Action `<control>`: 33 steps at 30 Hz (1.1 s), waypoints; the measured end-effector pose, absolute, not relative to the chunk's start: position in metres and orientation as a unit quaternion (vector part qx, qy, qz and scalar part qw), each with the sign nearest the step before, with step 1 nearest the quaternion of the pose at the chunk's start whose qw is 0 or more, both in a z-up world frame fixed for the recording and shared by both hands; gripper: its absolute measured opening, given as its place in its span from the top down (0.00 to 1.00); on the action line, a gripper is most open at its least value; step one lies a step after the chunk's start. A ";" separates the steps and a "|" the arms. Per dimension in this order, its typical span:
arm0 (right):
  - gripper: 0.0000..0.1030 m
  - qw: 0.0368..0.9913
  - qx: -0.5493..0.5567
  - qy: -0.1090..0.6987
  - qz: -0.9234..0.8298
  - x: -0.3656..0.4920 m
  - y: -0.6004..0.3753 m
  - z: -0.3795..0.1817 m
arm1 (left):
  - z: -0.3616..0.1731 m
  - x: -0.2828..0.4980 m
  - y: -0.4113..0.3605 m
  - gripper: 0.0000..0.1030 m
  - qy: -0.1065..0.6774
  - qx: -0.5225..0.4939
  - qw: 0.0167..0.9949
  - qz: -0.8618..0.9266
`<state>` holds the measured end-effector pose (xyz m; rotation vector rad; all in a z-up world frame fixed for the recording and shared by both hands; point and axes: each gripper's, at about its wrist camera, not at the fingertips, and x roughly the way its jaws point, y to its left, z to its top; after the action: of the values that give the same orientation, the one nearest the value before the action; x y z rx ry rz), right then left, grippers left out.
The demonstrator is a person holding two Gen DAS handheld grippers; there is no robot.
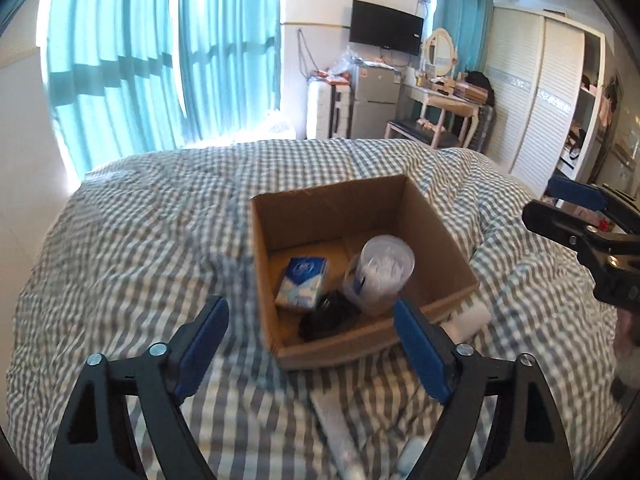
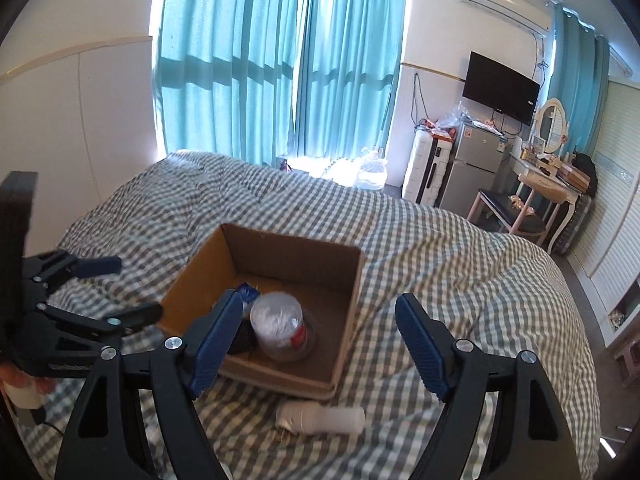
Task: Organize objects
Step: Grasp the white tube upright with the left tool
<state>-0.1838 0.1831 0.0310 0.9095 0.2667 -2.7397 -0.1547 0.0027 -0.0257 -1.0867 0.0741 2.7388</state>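
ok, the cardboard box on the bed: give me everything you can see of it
The cardboard box is brown, plain, roughly square and open-topped, with upright walls; no flaps show. It sits on the checked blue-and-white duvet near the bed's middle. Inside are a blue-and-white tissue pack, a clear tub of cotton swabs standing upright and a dark object too blurred to name. A white cylinder lies on the duvet just outside one wall. Both grippers' jaws are open and neither touches the box.
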 end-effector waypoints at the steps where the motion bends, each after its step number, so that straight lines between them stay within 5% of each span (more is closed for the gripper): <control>1: 0.24 0.121 0.317 0.093 -0.936 -0.179 0.185 0.027 | -0.028 -0.146 0.000 0.15 0.024 -0.367 0.092 0.925; 13: 0.24 0.122 0.356 0.148 -0.914 -0.152 0.188 -0.034 | -0.084 -0.123 0.003 0.15 0.003 -0.426 0.076 0.901; 33: 0.24 0.134 0.455 0.075 -0.877 -0.192 0.198 -0.112 | -0.169 -0.150 0.025 0.15 0.025 -0.520 0.066 0.851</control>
<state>-0.1924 0.1981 -0.1117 1.3201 0.2162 -2.5430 -0.1501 0.0250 -0.1690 -1.5697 0.0741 2.5670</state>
